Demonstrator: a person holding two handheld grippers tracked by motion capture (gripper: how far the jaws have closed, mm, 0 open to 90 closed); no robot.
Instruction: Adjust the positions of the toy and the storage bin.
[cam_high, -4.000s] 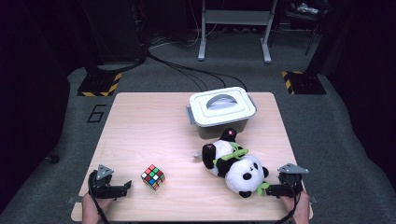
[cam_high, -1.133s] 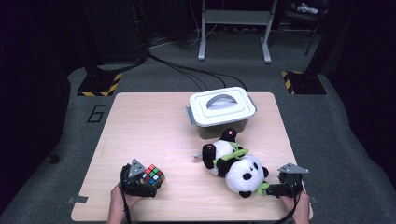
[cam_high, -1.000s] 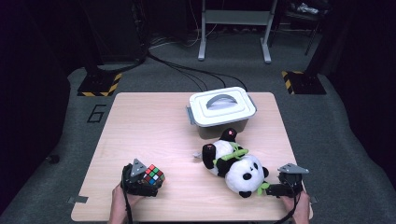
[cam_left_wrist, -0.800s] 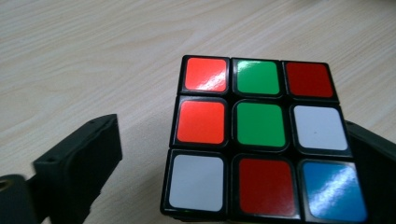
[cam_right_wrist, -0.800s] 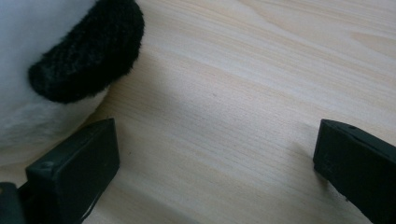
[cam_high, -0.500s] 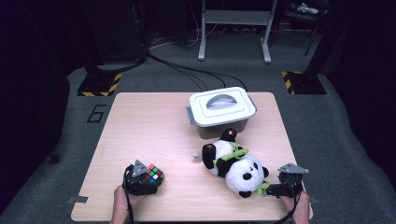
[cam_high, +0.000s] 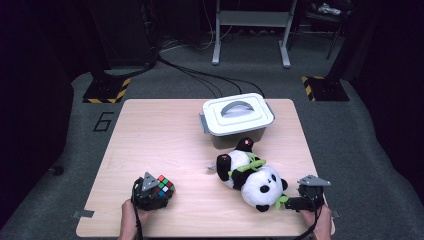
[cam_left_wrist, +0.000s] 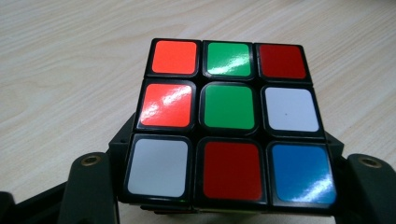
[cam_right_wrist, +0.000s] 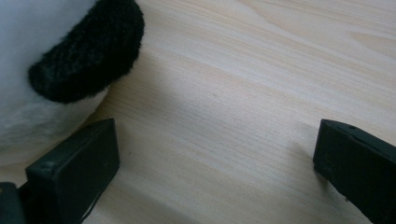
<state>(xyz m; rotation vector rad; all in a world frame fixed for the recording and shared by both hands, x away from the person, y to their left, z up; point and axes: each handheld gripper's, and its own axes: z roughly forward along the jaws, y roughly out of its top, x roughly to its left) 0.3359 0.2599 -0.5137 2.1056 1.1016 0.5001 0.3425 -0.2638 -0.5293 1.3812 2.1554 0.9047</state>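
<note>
Left gripper (cam_high: 159, 196) jaws just closed onto multicoloured plastic puzzle cube (cam_left_wrist: 229, 122) at near-left of pale wooden table (cam_high: 165, 135); cube now clamped, likely ready to lift; right gripper (cam_right_wrist: 215, 158) agape beside black-and-white plush panda (cam_high: 250, 172), holding nothing

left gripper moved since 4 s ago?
Yes. The left gripper went right along the table's near edge to the cube; its jaws have just been closing around it.

The table (cam_high: 165, 145) is brightly lit, surroundings dark; glare streaks the cube (cam_left_wrist: 229, 126).
</note>
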